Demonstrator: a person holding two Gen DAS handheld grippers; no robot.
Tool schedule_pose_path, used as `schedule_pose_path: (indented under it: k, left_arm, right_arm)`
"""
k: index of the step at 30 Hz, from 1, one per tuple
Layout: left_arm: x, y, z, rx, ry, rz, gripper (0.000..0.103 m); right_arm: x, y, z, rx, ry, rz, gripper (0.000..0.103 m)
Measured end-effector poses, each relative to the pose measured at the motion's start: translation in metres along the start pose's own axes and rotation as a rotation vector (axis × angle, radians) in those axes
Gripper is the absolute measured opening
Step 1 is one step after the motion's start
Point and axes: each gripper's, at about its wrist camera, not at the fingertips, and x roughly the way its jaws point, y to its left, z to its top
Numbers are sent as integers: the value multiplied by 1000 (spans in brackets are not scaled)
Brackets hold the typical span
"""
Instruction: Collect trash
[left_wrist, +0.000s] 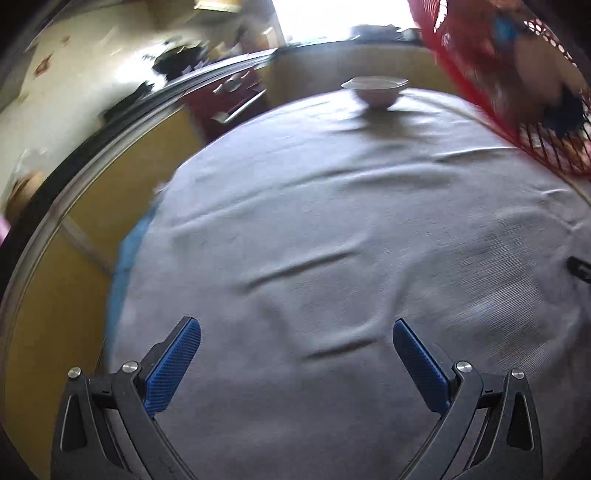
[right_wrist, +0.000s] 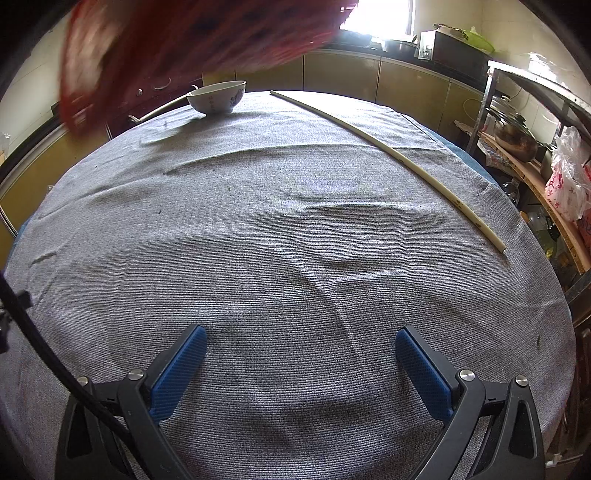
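Note:
A red mesh basket (left_wrist: 517, 85) with blurred items inside hangs above the table's far right in the left wrist view. In the right wrist view it (right_wrist: 177, 40) is a red blur at the upper left. My left gripper (left_wrist: 295, 332) is open and empty above the grey tablecloth (left_wrist: 332, 240). My right gripper (right_wrist: 301, 339) is open and empty above the same cloth (right_wrist: 277, 240). A long pale stick (right_wrist: 399, 157) lies across the cloth's right side. No loose trash shows on the cloth.
A white bowl (left_wrist: 375, 90) stands at the table's far edge, also in the right wrist view (right_wrist: 218, 96). Yellow cabinets (left_wrist: 92, 206) run left and behind. A shelf with pots and plastic bags (right_wrist: 535, 147) stands at the right. A black cable (right_wrist: 44, 350) crosses the lower left.

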Motion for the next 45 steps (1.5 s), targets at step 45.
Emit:
schedule_pose_path:
  k: [45]
  left_arm:
    - [-123,-54,-38,-48,-178,99,103]
  right_arm:
    - [-1,1,0,-1,0,0,103]
